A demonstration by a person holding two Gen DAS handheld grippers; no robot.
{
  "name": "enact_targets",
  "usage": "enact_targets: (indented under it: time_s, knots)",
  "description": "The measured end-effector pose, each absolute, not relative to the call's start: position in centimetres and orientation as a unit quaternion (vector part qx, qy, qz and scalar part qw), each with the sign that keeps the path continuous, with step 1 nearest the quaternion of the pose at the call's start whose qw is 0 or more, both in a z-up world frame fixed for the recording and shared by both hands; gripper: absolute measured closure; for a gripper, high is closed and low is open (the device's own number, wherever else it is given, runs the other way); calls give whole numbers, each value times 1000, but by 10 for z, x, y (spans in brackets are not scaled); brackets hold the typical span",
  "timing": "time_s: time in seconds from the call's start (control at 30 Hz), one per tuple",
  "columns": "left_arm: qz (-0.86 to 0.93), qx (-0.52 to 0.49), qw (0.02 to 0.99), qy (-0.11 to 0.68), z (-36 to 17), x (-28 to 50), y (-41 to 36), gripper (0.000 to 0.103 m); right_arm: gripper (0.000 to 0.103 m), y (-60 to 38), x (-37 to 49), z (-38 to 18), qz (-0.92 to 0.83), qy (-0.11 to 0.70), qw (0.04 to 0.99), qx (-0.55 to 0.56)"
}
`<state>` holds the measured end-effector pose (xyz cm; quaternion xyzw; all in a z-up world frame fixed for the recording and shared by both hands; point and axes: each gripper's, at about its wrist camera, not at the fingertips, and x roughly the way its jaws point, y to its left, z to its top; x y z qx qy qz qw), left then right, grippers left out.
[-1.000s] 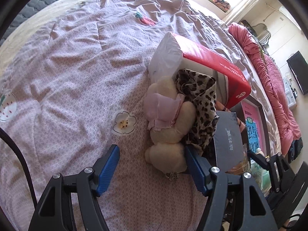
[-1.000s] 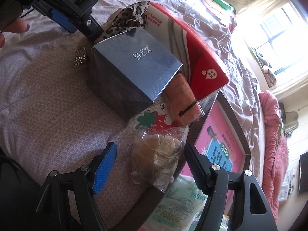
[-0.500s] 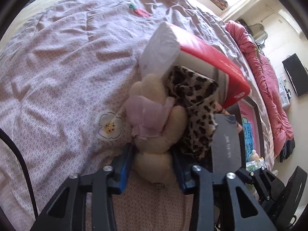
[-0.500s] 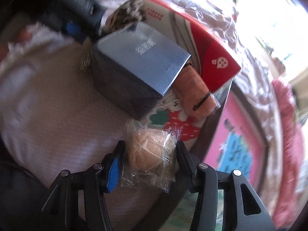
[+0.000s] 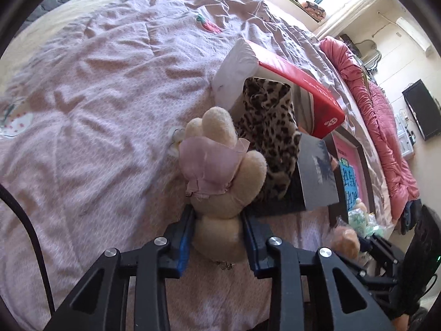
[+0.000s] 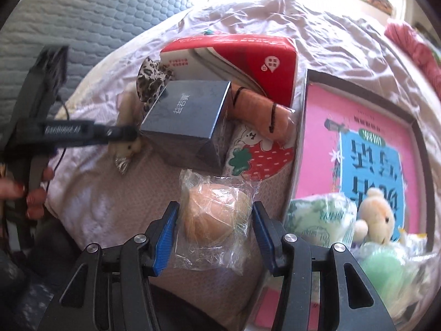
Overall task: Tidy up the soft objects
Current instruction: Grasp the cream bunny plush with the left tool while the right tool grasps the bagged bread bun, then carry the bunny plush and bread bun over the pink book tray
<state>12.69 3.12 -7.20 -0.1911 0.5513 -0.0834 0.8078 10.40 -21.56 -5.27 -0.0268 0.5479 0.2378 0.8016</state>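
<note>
While the left gripper (image 5: 217, 237) had just been closing, its blue pads (image 5: 184, 244) ended clamped on the head of a cream plush toy (image 5: 220, 171), which wore a pink dress and pointed away from the camera, legs up. Just beyond the toy lay a leopard-print cloth (image 5: 271, 129), tucked against a red and white box (image 5: 289, 82) and touching a dark grey box (image 5: 317, 173). All of it rested on a pink quilted bed (image 5: 96, 96).

The right gripper (image 6: 216, 234) had likewise been closing; its pads pressed the clear wrapper of a round tan bun-like soft item (image 6: 215, 215), holding it from both sides. Past it sat the grey box, an orange plush piece (image 6: 264, 113) and a strawberry-print pouch (image 6: 256, 154). To the right stood a dark tray (image 6: 301, 127) with a pink and blue book (image 6: 366, 149), a wrapped green pack (image 6: 319, 218) and a small cream bear (image 6: 374, 218).
</note>
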Motion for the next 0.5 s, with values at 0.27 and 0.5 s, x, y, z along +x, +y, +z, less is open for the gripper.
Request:
enact_targets:
  time_s: [0.27,0.5]
  knots:
    - [-82,-153,823,541,-46,101,22,69,49,-222,83,-35,233,532,814,-3]
    - [-88,-124,840,520,-16,87,5,69,49,-226,74,-15,231,514,826,11]
